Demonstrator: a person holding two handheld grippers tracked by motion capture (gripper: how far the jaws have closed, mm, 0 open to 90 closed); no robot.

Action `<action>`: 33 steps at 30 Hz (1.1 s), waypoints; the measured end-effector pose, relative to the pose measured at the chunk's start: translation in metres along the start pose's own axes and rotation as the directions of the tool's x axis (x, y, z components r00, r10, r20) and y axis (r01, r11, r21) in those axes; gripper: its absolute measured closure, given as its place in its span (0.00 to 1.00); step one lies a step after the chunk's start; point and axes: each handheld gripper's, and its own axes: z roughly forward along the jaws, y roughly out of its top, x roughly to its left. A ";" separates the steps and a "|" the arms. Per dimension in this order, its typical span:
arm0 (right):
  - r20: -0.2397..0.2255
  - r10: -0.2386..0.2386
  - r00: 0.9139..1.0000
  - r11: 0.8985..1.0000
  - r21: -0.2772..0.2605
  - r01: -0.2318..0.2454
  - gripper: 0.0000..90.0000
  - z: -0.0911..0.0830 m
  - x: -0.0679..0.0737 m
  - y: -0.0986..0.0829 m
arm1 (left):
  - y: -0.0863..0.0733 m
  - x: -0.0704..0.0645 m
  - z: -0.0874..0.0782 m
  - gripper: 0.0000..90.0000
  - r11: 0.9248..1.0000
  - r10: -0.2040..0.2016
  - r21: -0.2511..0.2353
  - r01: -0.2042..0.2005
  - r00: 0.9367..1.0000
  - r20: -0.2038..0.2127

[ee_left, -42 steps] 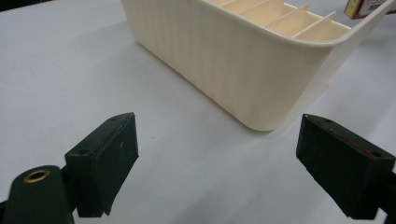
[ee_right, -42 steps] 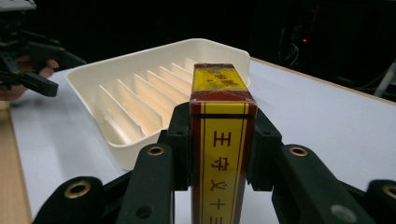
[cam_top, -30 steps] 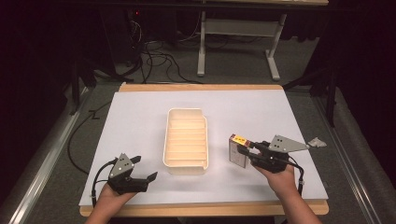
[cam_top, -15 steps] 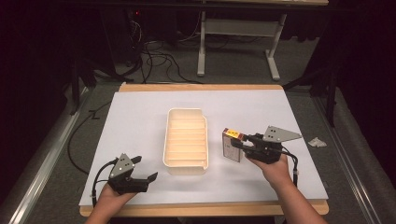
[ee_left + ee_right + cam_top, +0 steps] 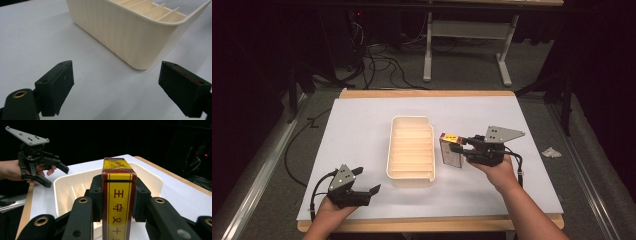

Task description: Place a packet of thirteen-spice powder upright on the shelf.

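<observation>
right tool [image 5: 460, 148]: my jaws are clamped on both long sides of a slim red-and-yellow printed carton [image 5: 451, 149]; the right gripper view shows its narrow face upright between the jaws, yellow end cap on top.
carton position: held just beside the right wall of the cream ribbed plastic organiser tray [image 5: 411, 178], off its far-middle section; can't tell whether its lower edge touches the sheet.
left tool [image 5: 364, 187]: jaws wide apart, nothing between them; sits near the front-left of the worktop, in my hand [image 5: 329, 216].
left tool aim: left gripper view looks at the tray's rounded near corner, tray wall well clear of both jaws.
tray: centre of the white sheet-covered worktop [image 5: 362, 125], long axis running away from me, cross dividers inside, compartments bare.
off-worktop: crumpled white scrap [image 5: 551, 152] on the grey floor to the right.
</observation>
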 end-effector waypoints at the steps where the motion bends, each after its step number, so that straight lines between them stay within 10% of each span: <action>1: -0.006 -0.006 1.000 1.000 0.005 0.006 0.76 0.002 0.000 0.002 | 0.000 0.000 0.000 0.15 1.000 0.000 0.000 0.000 1.000 0.000; 33: -0.213 -0.045 0.976 0.999 -0.008 0.044 0.76 0.058 -0.008 0.023 | -0.001 -0.001 0.001 0.15 1.000 0.002 0.011 -0.002 1.000 0.006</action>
